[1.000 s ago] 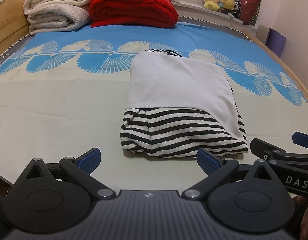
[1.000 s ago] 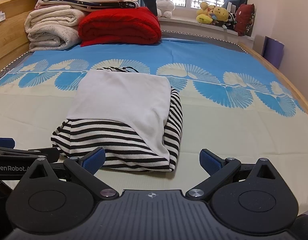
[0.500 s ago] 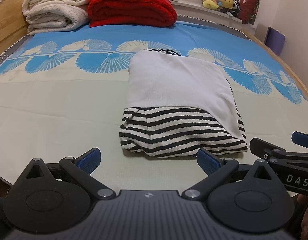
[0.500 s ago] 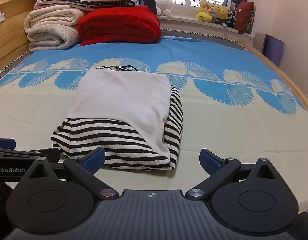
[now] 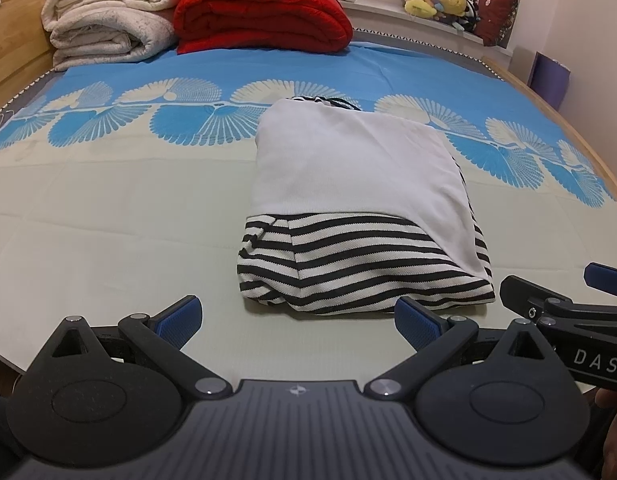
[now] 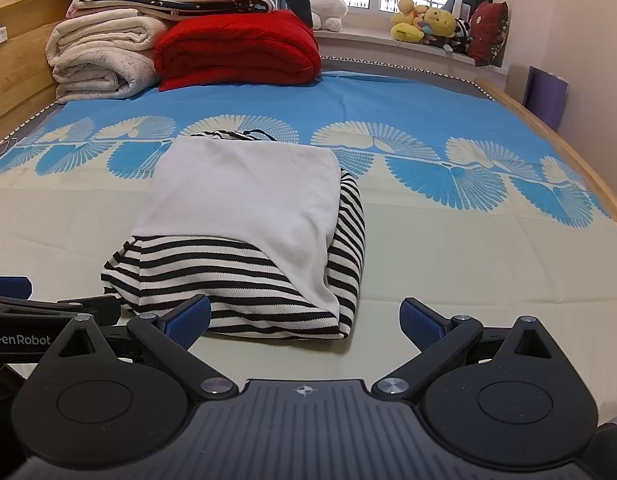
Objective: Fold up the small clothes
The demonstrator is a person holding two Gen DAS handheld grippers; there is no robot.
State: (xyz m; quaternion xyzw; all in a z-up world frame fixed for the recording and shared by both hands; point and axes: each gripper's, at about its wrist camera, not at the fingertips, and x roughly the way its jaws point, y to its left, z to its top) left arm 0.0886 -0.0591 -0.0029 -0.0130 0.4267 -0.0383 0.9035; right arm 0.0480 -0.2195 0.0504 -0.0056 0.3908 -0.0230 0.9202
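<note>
Folded garment [image 5: 360, 208], white panel over black-white stripes, lies mid-bed on bedsheet [image 5: 108, 220]; bare sheet all round it, wooden bed edge [image 6: 588, 168] off right, red quilt [image 6: 236, 52] and cream blankets [image 6: 100, 60] stacked far end. Left gripper [image 5: 296, 316] wide, empty, just short of garment's near hem. Right gripper [image 6: 304, 316] wide, empty, its left finger [image 6: 188, 316] at striped near corner, contact unclear
</note>
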